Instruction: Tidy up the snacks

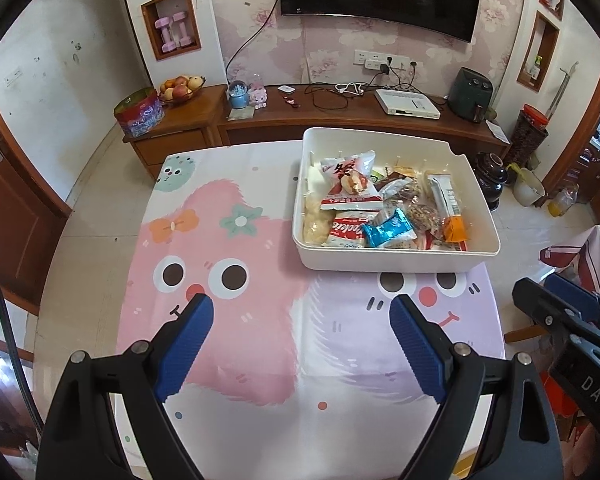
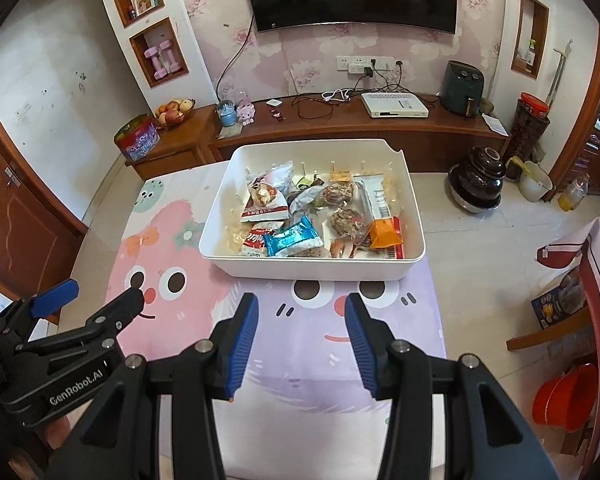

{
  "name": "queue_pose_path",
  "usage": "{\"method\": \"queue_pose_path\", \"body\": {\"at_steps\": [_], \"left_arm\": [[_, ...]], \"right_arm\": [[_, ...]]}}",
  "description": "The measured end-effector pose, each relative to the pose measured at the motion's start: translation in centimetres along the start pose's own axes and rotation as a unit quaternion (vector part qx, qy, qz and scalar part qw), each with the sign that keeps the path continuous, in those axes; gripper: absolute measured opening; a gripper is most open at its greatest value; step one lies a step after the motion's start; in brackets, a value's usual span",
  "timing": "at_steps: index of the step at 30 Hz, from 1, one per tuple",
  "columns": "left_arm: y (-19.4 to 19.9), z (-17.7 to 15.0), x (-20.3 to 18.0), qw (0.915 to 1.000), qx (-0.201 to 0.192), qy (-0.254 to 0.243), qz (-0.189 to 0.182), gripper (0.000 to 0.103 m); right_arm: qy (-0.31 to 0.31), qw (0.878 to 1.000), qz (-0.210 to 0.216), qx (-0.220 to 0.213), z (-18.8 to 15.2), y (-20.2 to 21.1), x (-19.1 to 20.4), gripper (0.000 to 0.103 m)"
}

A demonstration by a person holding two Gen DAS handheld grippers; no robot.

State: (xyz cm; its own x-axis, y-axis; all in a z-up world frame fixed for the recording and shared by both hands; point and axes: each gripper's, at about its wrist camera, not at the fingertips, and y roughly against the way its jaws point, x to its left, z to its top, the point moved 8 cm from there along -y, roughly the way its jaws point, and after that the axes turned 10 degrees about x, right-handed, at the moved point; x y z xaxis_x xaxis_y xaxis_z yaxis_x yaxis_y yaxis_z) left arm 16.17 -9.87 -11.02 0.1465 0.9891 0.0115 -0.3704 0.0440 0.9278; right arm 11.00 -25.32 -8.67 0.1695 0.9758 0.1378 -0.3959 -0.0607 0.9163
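A white plastic bin (image 1: 396, 258) (image 2: 312, 268) stands on the far right part of the cartoon tablecloth. It holds several wrapped snacks: a white and red bag (image 1: 350, 180) (image 2: 266, 196), a blue foil pack (image 1: 388, 232) (image 2: 292, 238), an orange-ended bar (image 1: 448, 206) (image 2: 382, 216) and brown cakes (image 2: 346, 220). My left gripper (image 1: 302, 306) hangs above the cloth short of the bin, open wide, nothing between its blue pads. My right gripper (image 2: 302, 306) is open too, narrower and empty, over the purple face. Each gripper shows at the edge of the other's view.
The tablecloth (image 1: 236, 248) (image 2: 300, 376) covers a small table with drops to the floor on both sides. Behind it runs a wooden TV cabinet (image 1: 340, 120) with cables, a fruit bowl (image 1: 178, 90) and an air fryer (image 1: 470, 94). A chair and red bucket (image 2: 566, 394) are at the right.
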Motion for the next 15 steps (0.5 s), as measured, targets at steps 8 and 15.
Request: {"method": "queue_pose_path", "body": {"at_steps": [8, 15], "left_arm": [[-0.2, -0.2, -1.0, 1.0, 0.003, -0.005, -0.007, 0.089], [0.0, -0.5, -1.7, 0.9999, 0.001, -0.011, -0.01, 0.089]], "right_arm": [[0.014, 1.0, 0.004, 0.006, -0.2, -0.2, 0.0, 0.046], [0.015, 1.0, 0.005, 0.006, -0.3, -0.2, -0.1, 0.046]]}}
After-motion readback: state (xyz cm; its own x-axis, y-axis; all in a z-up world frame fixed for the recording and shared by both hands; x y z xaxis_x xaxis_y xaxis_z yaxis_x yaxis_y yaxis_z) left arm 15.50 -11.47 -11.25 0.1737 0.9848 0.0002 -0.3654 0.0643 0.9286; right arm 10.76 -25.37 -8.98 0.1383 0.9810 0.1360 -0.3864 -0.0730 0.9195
